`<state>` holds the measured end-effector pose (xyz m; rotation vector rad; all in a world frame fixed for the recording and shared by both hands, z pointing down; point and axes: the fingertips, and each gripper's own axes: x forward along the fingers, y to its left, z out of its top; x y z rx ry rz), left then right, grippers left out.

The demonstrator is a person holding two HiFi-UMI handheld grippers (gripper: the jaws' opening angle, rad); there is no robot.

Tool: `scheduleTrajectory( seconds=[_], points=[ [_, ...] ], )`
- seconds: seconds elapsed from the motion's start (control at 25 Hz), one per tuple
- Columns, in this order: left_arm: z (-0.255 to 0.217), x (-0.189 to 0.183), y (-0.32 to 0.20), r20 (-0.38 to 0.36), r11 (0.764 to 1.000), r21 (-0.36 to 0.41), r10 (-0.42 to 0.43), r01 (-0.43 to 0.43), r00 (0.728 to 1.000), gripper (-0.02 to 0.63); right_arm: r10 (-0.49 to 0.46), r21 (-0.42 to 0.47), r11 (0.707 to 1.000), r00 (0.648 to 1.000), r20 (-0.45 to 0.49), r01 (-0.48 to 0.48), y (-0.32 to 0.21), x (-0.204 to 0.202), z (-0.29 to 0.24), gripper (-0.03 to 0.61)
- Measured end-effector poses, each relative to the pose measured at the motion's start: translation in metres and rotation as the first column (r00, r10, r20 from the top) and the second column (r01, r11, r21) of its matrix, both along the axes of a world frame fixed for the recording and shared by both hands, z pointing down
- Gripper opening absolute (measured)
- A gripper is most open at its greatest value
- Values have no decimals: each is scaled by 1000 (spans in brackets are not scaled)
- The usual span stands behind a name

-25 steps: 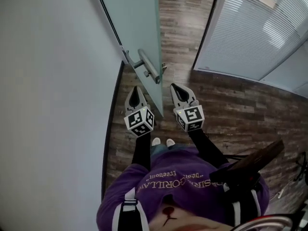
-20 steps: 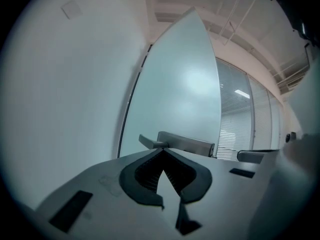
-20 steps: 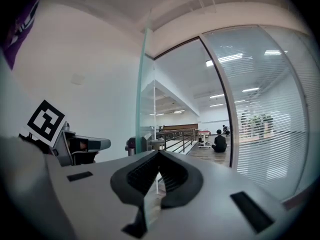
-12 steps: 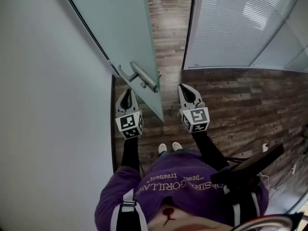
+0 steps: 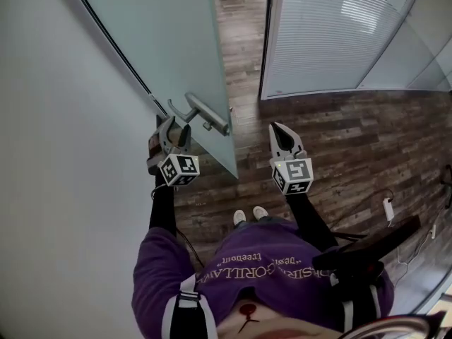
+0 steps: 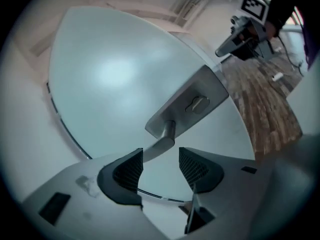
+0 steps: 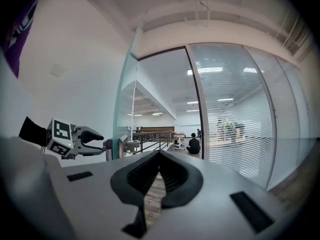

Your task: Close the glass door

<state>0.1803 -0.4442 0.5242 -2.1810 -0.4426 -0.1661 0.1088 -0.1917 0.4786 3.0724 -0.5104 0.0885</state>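
Left claw (image 5: 174, 129) is spread wide, and the free end of the door's lever handle (image 6: 159, 146) sits in the gap. It lies closer to the left pad (image 6: 131, 170) than to the right one, and I can't tell whether they touch. It isn't clamped.

Right claw (image 5: 277, 128) is pressed together and holds nothing. It hangs over the wood floor (image 5: 332, 140), off the door's free edge and level with the left one.

Just past the left claw's tips the lever runs up to the metal lock plate (image 6: 192, 106) on the frosted glass door (image 5: 169, 48). The door stands open, angled off the white wall (image 5: 63, 154) on that claw's outer side.

Ahead of the right claw is a glazed partition with blinds (image 5: 332, 27). Far down the hall a person sits with their back turned (image 7: 193, 144).
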Motion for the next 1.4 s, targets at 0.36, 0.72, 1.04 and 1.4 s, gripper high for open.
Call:
scheduleTrajectory(
  seconds=[0.36, 0.72, 1.04, 1.4],
  points=[
    [12, 36, 2, -7, 926, 367, 100, -91, 995, 249, 49, -6, 999, 999, 7, -49, 8, -3, 1, -9],
    [-2, 48, 16, -36, 938, 346, 49, -34, 998, 179, 66, -7, 998, 998, 7, -66, 2, -8, -4, -9],
    [-1, 51, 27, -5, 935, 351, 51, -47, 999, 155, 111, -7, 994, 994, 19, -111, 9, -9, 1, -9],
    [9, 69, 35, 20, 931, 364, 20, -26, 1000, 152, 148, -15, 989, 989, 15, -148, 3, -1, 6, -9]
  ],
)
